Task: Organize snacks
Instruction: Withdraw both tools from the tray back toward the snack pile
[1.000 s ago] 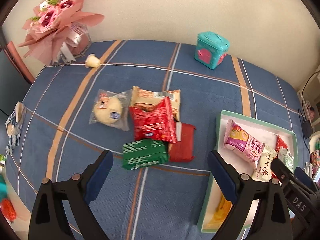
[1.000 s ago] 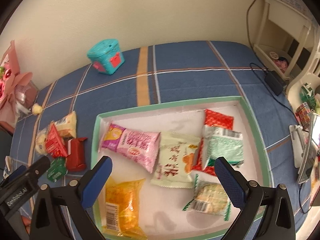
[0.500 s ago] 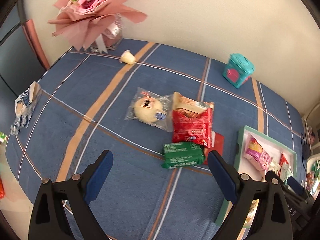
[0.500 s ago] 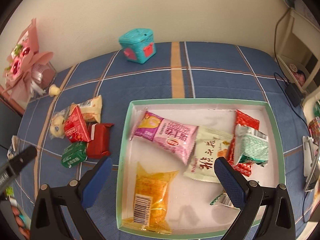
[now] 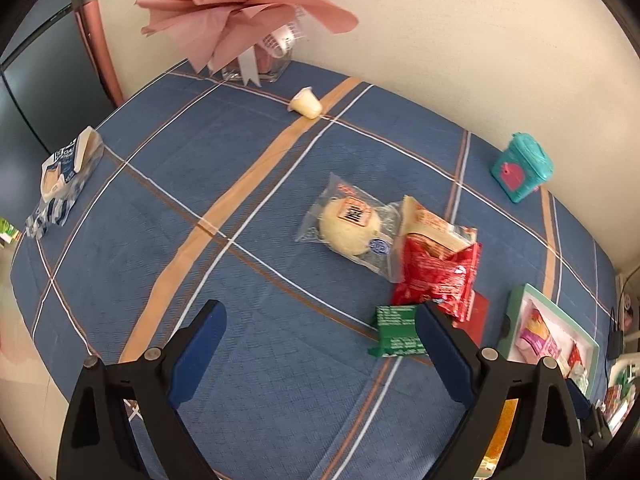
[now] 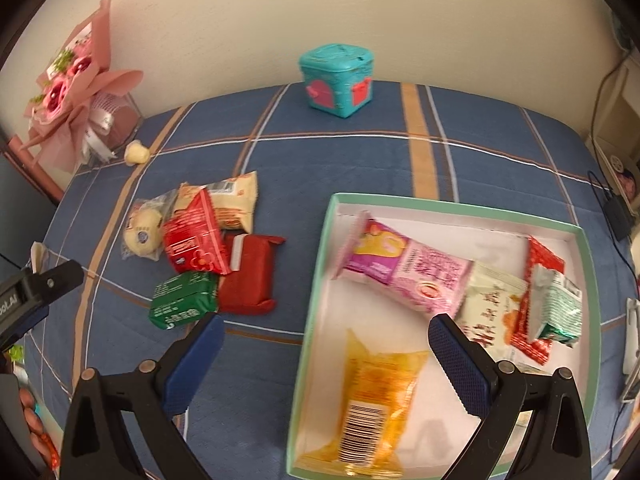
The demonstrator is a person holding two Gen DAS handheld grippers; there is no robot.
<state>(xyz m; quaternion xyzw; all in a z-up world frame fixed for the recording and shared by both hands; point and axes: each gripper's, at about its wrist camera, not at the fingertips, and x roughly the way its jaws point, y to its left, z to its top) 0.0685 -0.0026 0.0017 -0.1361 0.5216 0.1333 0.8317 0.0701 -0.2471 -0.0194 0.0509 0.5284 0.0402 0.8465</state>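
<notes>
In the left view your left gripper [image 5: 318,344] hung empty, jaws wide, the green packet [image 5: 396,330] at two o'clock — likely your next pick — while in the right view your right gripper [image 6: 326,354], equally wide and empty, straddled the tray [image 6: 316,276] rim.

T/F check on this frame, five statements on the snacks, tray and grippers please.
1. The yellow packet lies inside the tray. True.
2. The left gripper holds the green packet. False: its jaws stand wide open with nothing between them.
3. The teal box sits inside the tray. False: it stands on the blue cloth near the wall.
4. The red packet lies on top of other snacks in the pile outside the tray. True.
5. The right gripper is shut on the pink packet. False: it is open and empty; the pink packet lies in the tray.
</notes>
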